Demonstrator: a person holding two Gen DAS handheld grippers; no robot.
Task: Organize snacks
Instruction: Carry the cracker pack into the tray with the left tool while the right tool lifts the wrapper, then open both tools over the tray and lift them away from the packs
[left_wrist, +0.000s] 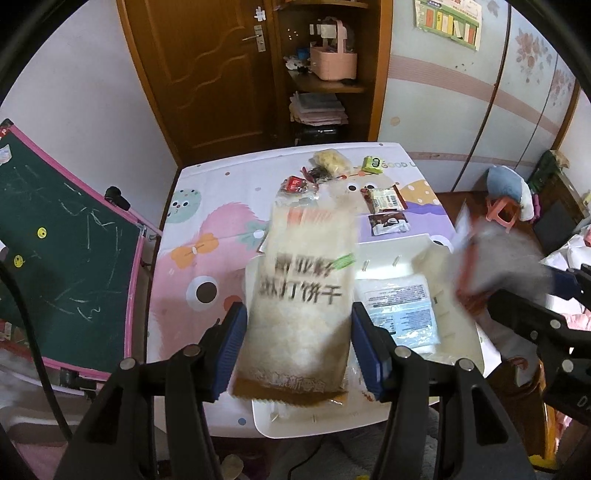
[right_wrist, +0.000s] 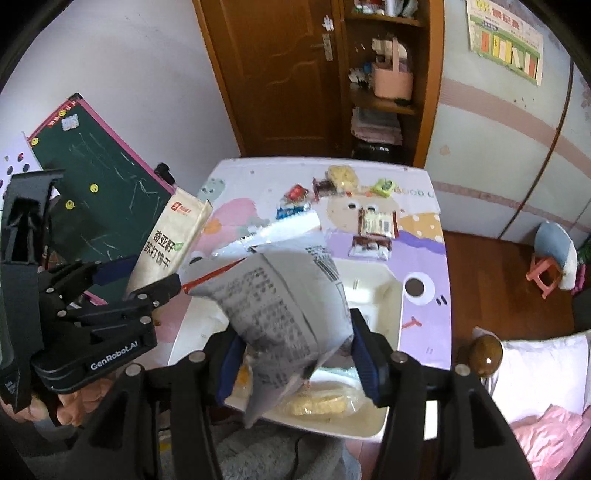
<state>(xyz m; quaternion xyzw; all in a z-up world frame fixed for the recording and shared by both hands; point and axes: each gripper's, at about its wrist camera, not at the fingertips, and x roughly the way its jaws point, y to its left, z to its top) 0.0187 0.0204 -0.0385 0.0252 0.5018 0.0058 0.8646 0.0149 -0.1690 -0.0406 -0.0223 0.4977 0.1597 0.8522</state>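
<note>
A long beige cracker packet (left_wrist: 299, 295) stands upright between the blue pads of my left gripper (left_wrist: 297, 325), over the white tray (left_wrist: 391, 254). The packet is smeared while the pads are sharp, and it looks loose, with its lower end hanging below them. In the right wrist view my right gripper (right_wrist: 295, 343) is shut on a grey printed snack bag (right_wrist: 280, 302) above the tray (right_wrist: 384, 288). The left gripper (right_wrist: 136, 277) with the cracker packet (right_wrist: 166, 247) shows at the left there. A pale blue packet (left_wrist: 402, 314) and a yellow snack (right_wrist: 317, 406) lie in the tray.
Several small snacks lie at the table's far end: a yellow pack (left_wrist: 330, 160), a green one (left_wrist: 373, 164), a red one (left_wrist: 295, 183) and brown-white wrappers (left_wrist: 386, 199). A green chalkboard (left_wrist: 66, 240) leans at the left. A pink stool (right_wrist: 545, 273) and bedding (right_wrist: 546, 387) are at the right.
</note>
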